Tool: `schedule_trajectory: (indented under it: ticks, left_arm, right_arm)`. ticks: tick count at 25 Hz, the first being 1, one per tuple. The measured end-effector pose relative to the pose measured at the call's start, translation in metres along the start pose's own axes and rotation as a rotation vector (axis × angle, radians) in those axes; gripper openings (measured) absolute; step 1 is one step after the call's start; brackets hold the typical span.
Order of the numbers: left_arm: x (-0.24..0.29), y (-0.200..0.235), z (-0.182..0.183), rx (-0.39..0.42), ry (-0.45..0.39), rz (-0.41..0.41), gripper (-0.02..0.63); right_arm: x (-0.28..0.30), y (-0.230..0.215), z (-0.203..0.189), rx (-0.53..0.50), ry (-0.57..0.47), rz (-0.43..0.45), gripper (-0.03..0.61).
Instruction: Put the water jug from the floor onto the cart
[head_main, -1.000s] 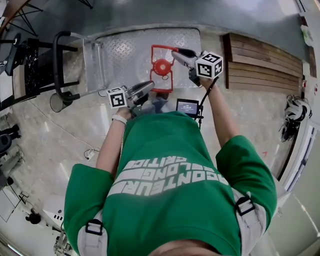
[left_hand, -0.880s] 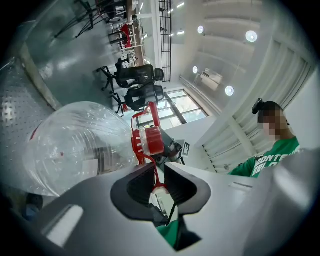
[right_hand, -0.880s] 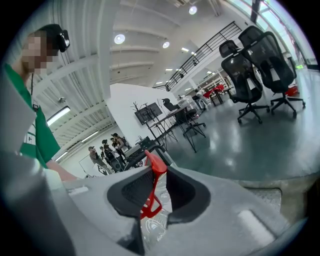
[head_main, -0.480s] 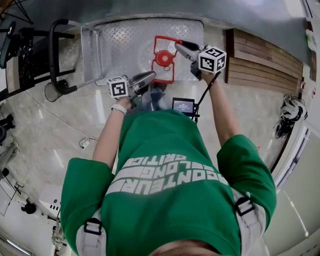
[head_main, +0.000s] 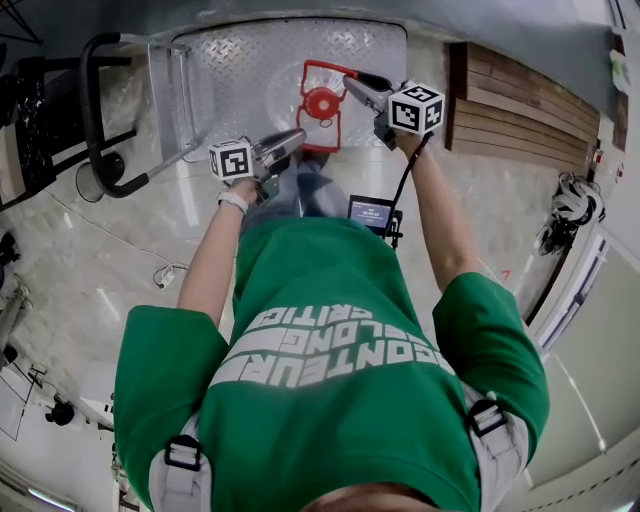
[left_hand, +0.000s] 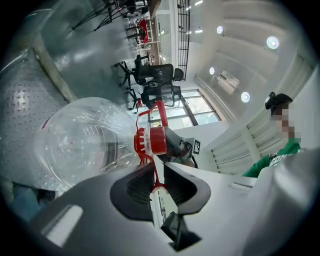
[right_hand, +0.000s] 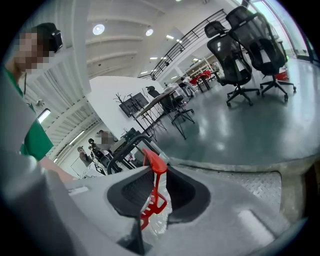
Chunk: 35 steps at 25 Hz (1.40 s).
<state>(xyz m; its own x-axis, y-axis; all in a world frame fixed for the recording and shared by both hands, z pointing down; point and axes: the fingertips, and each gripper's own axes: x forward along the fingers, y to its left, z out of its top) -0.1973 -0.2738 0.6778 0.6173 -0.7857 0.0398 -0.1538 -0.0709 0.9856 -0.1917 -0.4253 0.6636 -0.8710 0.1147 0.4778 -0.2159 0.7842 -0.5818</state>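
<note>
The clear water jug (left_hand: 80, 145) with its red cap (head_main: 322, 103) hangs over the cart's diamond-plate deck (head_main: 250, 70). A red carrying handle (head_main: 312, 70) frames the cap. My left gripper (head_main: 298, 140) is shut on the near side of that handle, whose red strap (left_hand: 155, 182) runs between the pads. My right gripper (head_main: 352, 86) is shut on the far side of the handle (right_hand: 152, 192). In the left gripper view the jug lies sideways in the picture, and the right gripper (left_hand: 180, 147) shows just behind the cap.
The cart's black push handle (head_main: 95, 120) stands at the left. A wooden pallet (head_main: 525, 115) lies right of the cart. A small screen (head_main: 372, 212) sits on the floor near the person's feet. Office chairs (right_hand: 235, 60) stand beyond the deck (right_hand: 250, 185).
Both grippers have sunk with the jug toward the cart deck and shifted slightly further over it. Their hold on the red handle is unchanged.
</note>
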Motion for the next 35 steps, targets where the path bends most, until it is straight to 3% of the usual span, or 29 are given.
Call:
schedule_trajectory:
  ticks: [9, 15, 27, 35]
  left_arm:
    - [-0.004, 0.049, 0.017, -0.042, 0.016, 0.055, 0.064]
    - [-0.004, 0.071, 0.027, -0.116, 0.044, 0.062, 0.064]
    - [-0.005, 0.124, 0.047, -0.153, 0.086, 0.13, 0.064]
    - [-0.012, 0.149, 0.054, -0.16, 0.102, 0.167, 0.064]
  right_arm:
    - [0.036, -0.027, -0.011, 0.053, 0.048, -0.02, 0.064]
    - [0.064, -0.043, -0.02, 0.101, 0.065, -0.056, 0.061]
    - [0.101, -0.077, -0.039, 0.164, 0.095, -0.13, 0.052]
    - [0.123, -0.09, -0.053, 0.196, 0.111, -0.174, 0.011]
